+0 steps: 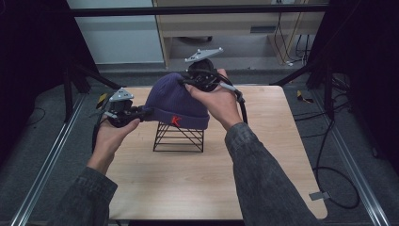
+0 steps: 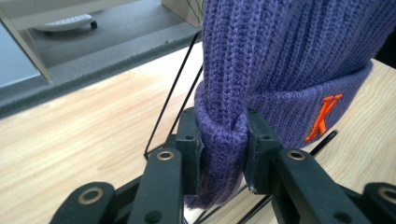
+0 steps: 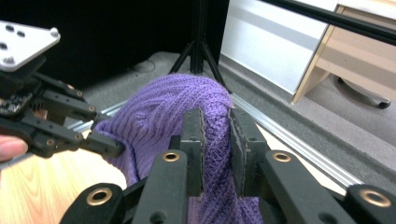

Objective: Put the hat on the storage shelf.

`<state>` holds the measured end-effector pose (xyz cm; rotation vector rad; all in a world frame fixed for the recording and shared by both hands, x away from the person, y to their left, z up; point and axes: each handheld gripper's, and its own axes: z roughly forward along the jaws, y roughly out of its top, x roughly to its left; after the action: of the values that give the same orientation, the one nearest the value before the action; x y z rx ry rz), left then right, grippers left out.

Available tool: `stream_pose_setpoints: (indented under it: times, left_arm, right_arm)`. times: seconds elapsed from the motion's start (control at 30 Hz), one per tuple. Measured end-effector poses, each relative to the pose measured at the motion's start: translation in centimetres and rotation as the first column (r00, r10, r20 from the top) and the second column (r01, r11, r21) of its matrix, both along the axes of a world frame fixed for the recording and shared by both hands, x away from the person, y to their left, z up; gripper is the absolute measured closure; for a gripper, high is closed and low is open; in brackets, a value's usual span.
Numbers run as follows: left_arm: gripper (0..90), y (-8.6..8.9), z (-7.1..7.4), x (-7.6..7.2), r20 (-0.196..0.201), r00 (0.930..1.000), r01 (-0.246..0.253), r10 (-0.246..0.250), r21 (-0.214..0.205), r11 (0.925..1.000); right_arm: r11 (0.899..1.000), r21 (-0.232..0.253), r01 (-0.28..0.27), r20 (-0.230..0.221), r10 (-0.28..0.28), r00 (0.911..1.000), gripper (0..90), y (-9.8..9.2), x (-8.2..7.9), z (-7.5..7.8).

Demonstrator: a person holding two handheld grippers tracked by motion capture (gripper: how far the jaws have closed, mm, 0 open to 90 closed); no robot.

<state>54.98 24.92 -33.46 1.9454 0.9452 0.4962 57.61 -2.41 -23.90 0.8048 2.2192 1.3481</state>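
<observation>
High view: the purple knit beanie (image 1: 174,103) sits over the black wire stand (image 1: 179,137) at the centre of the bench (image 1: 263,155). At nine o'clock of the beanie, the left gripper (image 1: 141,113) has its fingers (image 2: 189,140) pinching the folded cuff. At one o'clock, the right gripper (image 1: 186,81) has its fingers (image 3: 194,140) pinching the crown.

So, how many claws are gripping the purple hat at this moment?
2. The left claw pinches the folded cuff of the purple hat at its left side; the right claw pinches the knit at the hat's top, above the black wire stand.
</observation>
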Motion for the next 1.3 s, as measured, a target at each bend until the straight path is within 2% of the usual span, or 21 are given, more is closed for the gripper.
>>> stream_pose_setpoints:
  times: [0.2,0.5,0.83,0.97,1.1,1.3]
  left_arm:
    - [70.6,0.1,-1.5,-0.2,-0.020,0.9998,-0.005,0.004,-0.012,0.9999]
    - [70.6,0.5,-2.6,-0.4,-0.038,0.9993,0.000,0.000,-0.018,0.9998]
    - [70.3,0.7,-3.2,-0.6,-0.041,0.9992,0.003,-0.004,-0.022,0.9998]
    - [70.1,0.8,-4.1,-0.7,-0.036,0.9993,0.013,-0.014,-0.015,0.9998]
    - [69.9,0.9,-5.2,-0.7,-0.051,0.9986,0.008,-0.009,-0.025,0.9996]
    - [69.9,1.2,-5.6,-0.8,-0.055,0.9985,0.003,-0.004,-0.030,0.9995]
  right_arm:
    - [0.999,-0.036,-0.009,-0.015,0.009,0.9998,77.1,0.3,-0.3,-1.3]
    - [0.999,-0.043,-0.027,-0.028,0.026,0.9993,77.1,0.8,-0.3,-2.0]
    - [0.998,-0.055,-0.041,-0.037,0.039,0.9986,77.1,1.0,-0.7,-2.3]
    - [0.996,-0.070,-0.049,-0.043,0.046,0.9980,77.0,1.3,-1.0,-2.8]
    - [0.993,-0.099,-0.057,-0.053,0.052,0.9972,76.9,1.6,-1.2,-3.4]
    - [0.993,-0.101,-0.062,-0.060,0.056,0.9966,76.9,1.8,-1.2,-3.9]
